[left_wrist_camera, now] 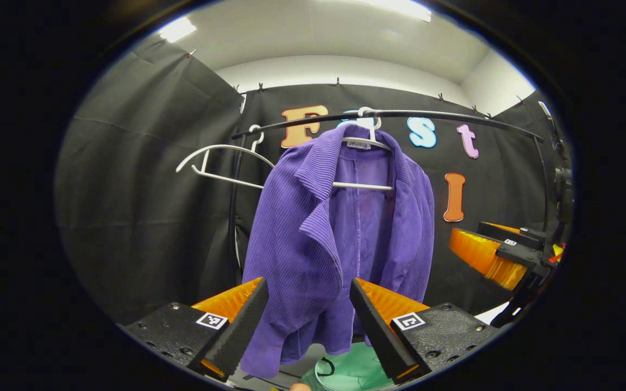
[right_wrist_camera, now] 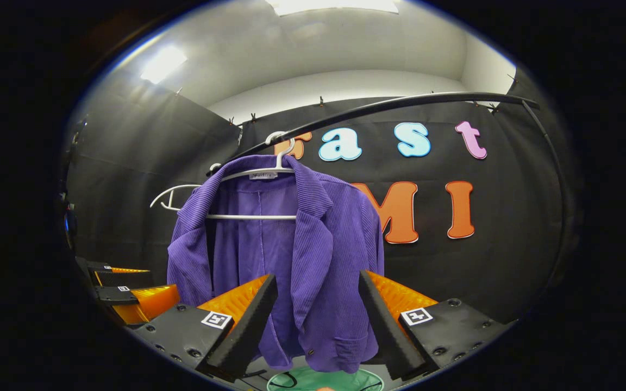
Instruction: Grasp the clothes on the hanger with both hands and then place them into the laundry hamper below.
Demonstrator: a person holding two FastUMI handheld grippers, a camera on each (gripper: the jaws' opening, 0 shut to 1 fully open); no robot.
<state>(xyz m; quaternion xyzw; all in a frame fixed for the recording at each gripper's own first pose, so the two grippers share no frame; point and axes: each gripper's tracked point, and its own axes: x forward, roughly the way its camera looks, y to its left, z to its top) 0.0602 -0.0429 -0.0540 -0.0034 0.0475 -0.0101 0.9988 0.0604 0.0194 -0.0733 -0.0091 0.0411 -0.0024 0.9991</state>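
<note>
My left gripper (left_wrist_camera: 306, 320) and right gripper (right_wrist_camera: 317, 320) gape, short of the purple ribbed jacket (left_wrist_camera: 340, 228) on its white plastic hanger (left_wrist_camera: 364, 144); snagging could miss the green hamper (left_wrist_camera: 354, 372) below.

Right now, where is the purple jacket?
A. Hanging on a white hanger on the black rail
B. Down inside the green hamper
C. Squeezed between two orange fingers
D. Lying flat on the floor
A: the purple jacket hangs from a white hanger hooked over the black rail, above the green hamper; both the left gripper and the right gripper are open and not touching it.
</note>
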